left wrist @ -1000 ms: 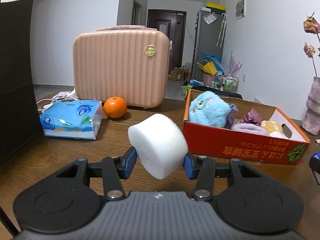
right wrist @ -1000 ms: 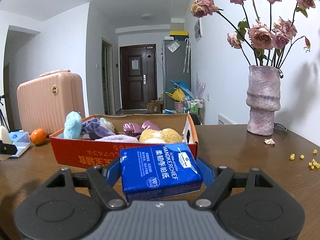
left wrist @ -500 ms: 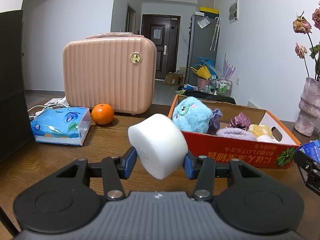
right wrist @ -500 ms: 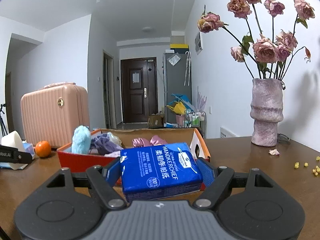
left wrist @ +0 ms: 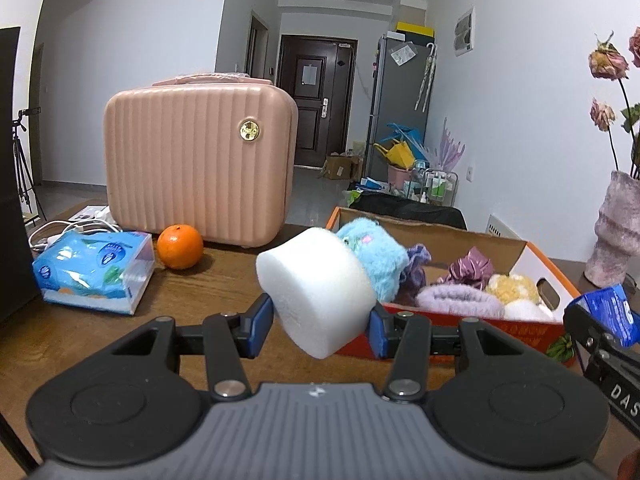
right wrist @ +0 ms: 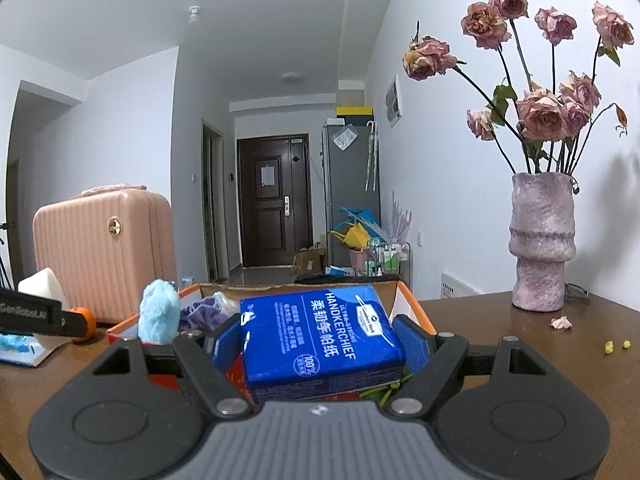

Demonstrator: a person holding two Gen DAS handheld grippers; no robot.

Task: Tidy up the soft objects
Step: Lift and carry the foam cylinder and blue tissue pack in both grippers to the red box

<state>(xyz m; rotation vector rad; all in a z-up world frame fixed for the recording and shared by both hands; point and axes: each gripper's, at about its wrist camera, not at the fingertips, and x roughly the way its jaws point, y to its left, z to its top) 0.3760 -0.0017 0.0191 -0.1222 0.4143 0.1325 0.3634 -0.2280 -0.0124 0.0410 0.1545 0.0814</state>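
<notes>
The left hand-held gripper (left wrist: 318, 322) clenches a white foam puck (left wrist: 316, 292) between its blue pads, holding it tilted above the wooden table (left wrist: 192, 300), just in front of the near left corner of an orange cardboard box (left wrist: 536, 254). Inside the box, a fluffy blue plush toy (left wrist: 378, 256) sits at the left end, directly behind the puck at 12 o'clock, with a purple scrunchie (left wrist: 470, 266), a lavender rolled cloth (left wrist: 460, 300) and a yellow pompom (left wrist: 512, 288) packed toward the right end.

At 10 o'clock from the puck, a pink ribbed suitcase (left wrist: 196, 160) stands upright on the table, an orange (left wrist: 180, 246) just beside its front. A blue tissue pack (left wrist: 94, 270) lies at 9 o'clock, with white cables (left wrist: 60, 232) behind it.

The right hand-held gripper (right wrist: 320, 346) grasps a blue handkerchief pack (right wrist: 320, 336) squarely between its pads, raised in front of the box (right wrist: 408, 300), whose inside is mostly hidden behind the pack; the blue plush (right wrist: 159, 314) shows at 9 o'clock. A pink textured vase (right wrist: 542, 240) of dried roses (right wrist: 540, 114) stands at 2 o'clock, fallen petal scraps (right wrist: 560, 322) on the table near its foot.
</notes>
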